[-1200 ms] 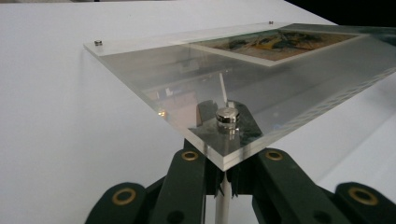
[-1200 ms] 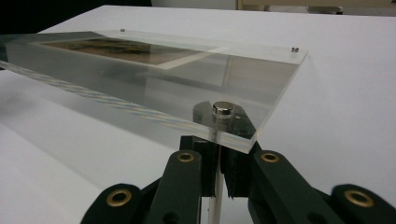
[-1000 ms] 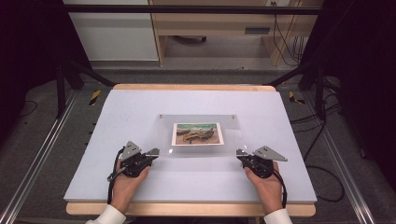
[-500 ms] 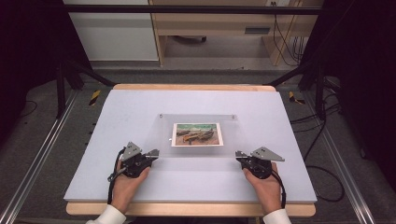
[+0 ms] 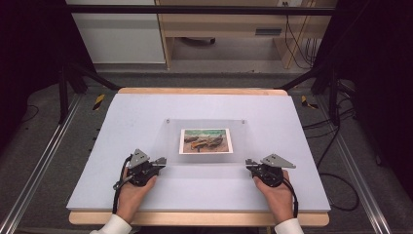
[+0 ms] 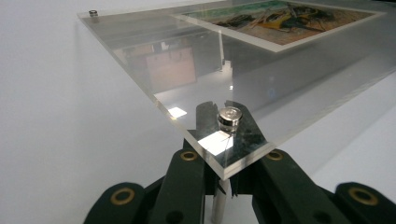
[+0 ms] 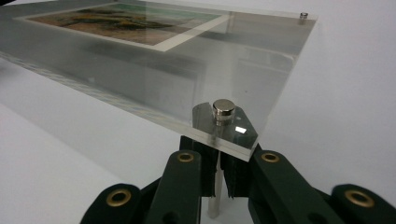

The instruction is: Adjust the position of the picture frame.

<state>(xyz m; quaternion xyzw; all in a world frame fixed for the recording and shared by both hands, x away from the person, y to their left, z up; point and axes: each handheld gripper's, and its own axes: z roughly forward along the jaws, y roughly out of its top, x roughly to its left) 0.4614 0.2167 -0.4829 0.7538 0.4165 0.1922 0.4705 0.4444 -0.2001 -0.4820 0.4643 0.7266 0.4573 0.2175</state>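
A clear acrylic panel (image 5: 173, 144) with a colourful photo (image 5: 204, 140) under it lies level in the middle of the white table (image 5: 122, 122), raised on small metal posts at its corners. My left gripper (image 5: 160, 161) is at the panel's near left corner. In the left gripper view the left gripper (image 6: 223, 140) is shut on the metal post (image 6: 218, 205) under that corner, below its round cap (image 6: 229, 116). My right gripper (image 5: 249, 163) is at the near right corner. There the right gripper (image 7: 217, 135) is shut on the post (image 7: 213, 200) beneath its cap (image 7: 223, 108).
Two more caps mark the panel's far corners (image 5: 168, 120) (image 5: 243, 121). Black frame legs (image 5: 68, 83) and metal rails (image 5: 39, 165) flank the table. Cables (image 5: 336, 136) lie on the floor at the right, and a wooden bench (image 5: 229, 29) stands beyond.
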